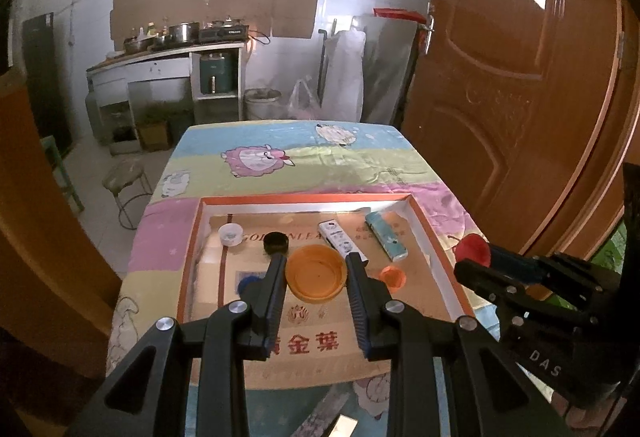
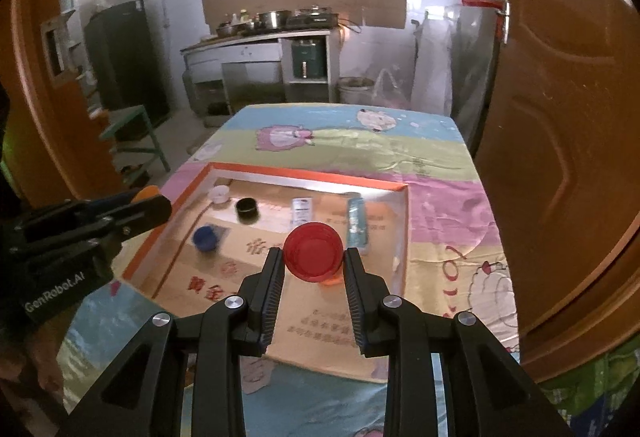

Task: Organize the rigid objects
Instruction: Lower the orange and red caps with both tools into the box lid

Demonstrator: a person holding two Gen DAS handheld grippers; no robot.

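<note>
Left tongs (image 1: 316,269) sat nearest our lens, clenched on the orange lid (image 1: 316,273), one finger against each side of its rim, held over the shallow cardboard tray (image 1: 438,237). Through the other lens we noted the right tongs (image 2: 313,256) gripping the red cap (image 2: 313,252) the same way, also over the tray, toward its right half.

Already lying in the tray, as we logged them: a white cap (image 1: 231,233) at the far left, a black cap (image 1: 275,241) just beside it, a blue cap (image 2: 205,237) nearer the left wall, a small orange cap (image 1: 392,276) close to the right tongs' load, plus a white remote (image 1: 342,240) and a pale blue box (image 1: 386,235) lying flat toward the far right. The tray rested on the cartoon-print cloth (image 1: 304,161) covering the tabletop.

Our reading of the step: both pieces were in carry, mid-placement, with most of the loose items gathered already. We could not tell whether either lid touched the tray floor.

Next move, as we judged it, called for lowering each piece onto bare cardboard; open floor showed nearer the front edge. The orange lid sat close to the black cap and the remote, so a straight descent and a modest release seemed wise, to avoid nudging neighbours.
</note>
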